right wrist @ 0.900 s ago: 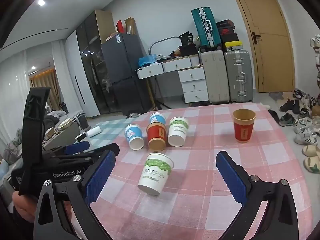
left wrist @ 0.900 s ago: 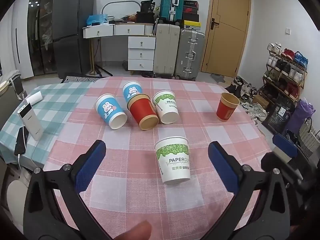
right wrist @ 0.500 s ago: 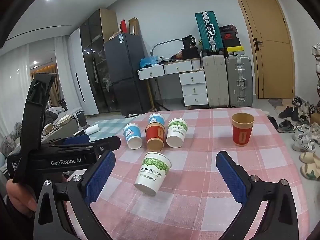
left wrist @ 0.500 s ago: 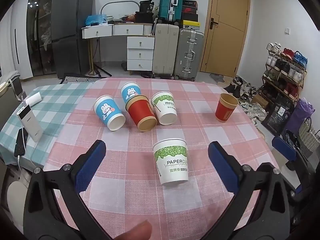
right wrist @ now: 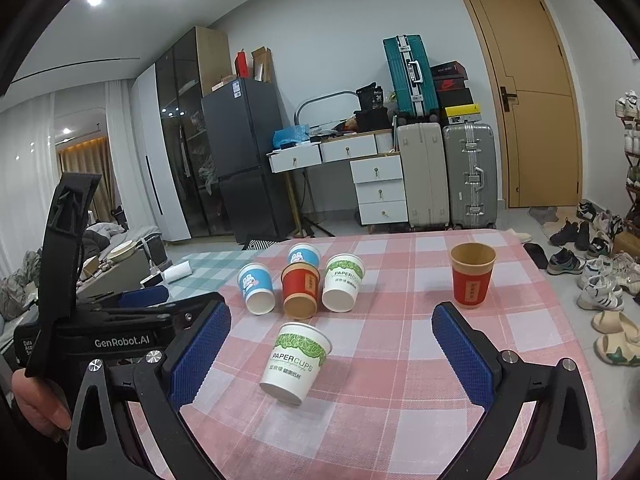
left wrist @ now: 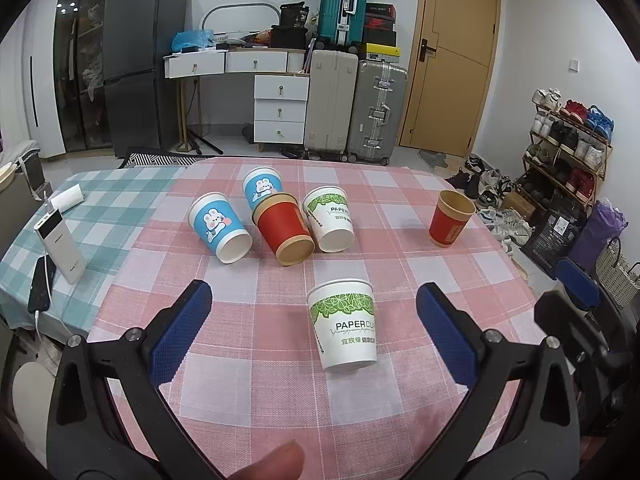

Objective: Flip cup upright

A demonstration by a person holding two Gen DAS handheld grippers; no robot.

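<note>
A: Checking the frame: both claws were wide apart, nothing held. The left gripper sat low over the pink check tablecloth, and the white leaf-print cup was at its 12 o'clock, slightly right of centre, between the blue pads but touching neither.

B: Cup state?

A: It looked mouth-down on the cloth, or tipped; the right wrist view showed it leaning. The right gripper hung higher, cup at 12 o'clock too.

B: So how should the grab go?

A: Likely best to centre the cup first, close on the mid-wall lightly since paper crushes, then lift clear before rotating. Four more cups lay clustered at 11 o'clock, well apart. The upright red cup stood at 1 o'clock.
</note>
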